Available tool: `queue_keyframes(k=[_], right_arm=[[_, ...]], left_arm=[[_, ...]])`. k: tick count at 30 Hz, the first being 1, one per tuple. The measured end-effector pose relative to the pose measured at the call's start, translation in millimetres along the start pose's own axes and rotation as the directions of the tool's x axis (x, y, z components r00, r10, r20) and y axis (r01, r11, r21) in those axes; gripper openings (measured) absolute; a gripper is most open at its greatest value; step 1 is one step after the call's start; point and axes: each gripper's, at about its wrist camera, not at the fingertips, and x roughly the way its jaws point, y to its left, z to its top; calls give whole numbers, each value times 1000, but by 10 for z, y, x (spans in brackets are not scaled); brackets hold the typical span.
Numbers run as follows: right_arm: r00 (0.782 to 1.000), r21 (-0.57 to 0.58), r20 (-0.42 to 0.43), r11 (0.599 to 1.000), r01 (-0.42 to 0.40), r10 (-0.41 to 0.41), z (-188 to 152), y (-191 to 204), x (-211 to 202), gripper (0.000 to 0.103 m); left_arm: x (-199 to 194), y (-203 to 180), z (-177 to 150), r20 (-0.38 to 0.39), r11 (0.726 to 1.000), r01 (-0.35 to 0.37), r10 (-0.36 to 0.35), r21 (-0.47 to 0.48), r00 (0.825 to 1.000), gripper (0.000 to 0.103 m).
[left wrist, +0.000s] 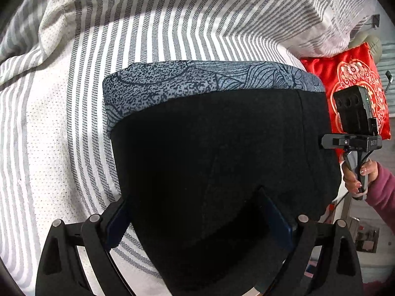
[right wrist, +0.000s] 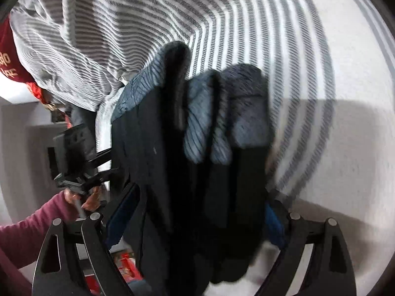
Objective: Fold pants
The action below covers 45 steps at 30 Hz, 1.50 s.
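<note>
The folded pants (left wrist: 217, 153) are black with a grey patterned waistband (left wrist: 187, 81) at the far end. In the left wrist view they fill the gap of my left gripper (left wrist: 197, 219), whose wide jaws press on both sides of the bundle. The right wrist view shows the same pants (right wrist: 197, 172), blurred, as a thick stack with rumpled waistband folds (right wrist: 205, 113). My right gripper (right wrist: 197, 222) is closed wide on that stack. Fabric hides part of each right-hand blue pad (left wrist: 276, 219).
A grey-and-white striped bedspread (left wrist: 61, 123) lies under everything, bunched at the back. A red embroidered cushion (left wrist: 353, 74) sits at the bed's right edge. A hand in a pink sleeve (left wrist: 380, 187) holds the other gripper's handle there. Floor clutter shows beyond the edge.
</note>
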Motion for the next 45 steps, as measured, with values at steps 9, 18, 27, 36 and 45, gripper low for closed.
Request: queue_keyframes(k=[9,18,27,36,45], right_arm=[[998,38,61,999,20,-23,-134,228,-207,43],[994,64,107,997,-33,26,-319,272,-605,40],[989,87,150,996,-21,8,-340,-23,-1179,40],[995,77,90,997,24,-31,-183,-568,-1119,42],[990,59,88,992,108,-113,-140,-752,-966,73]], left_arm=[[-249,-252,-41,79,998,-56,56,3,995,50],[-442,-675,-23,109,997,-59,54,42,993,43],[-323,-1325,247,137,997,-56,47,61,989,43],[244,-1576,362,105,992,-122,119,25,987,44],[301,-1539,371,115,971,-237,238,-21,964,66]])
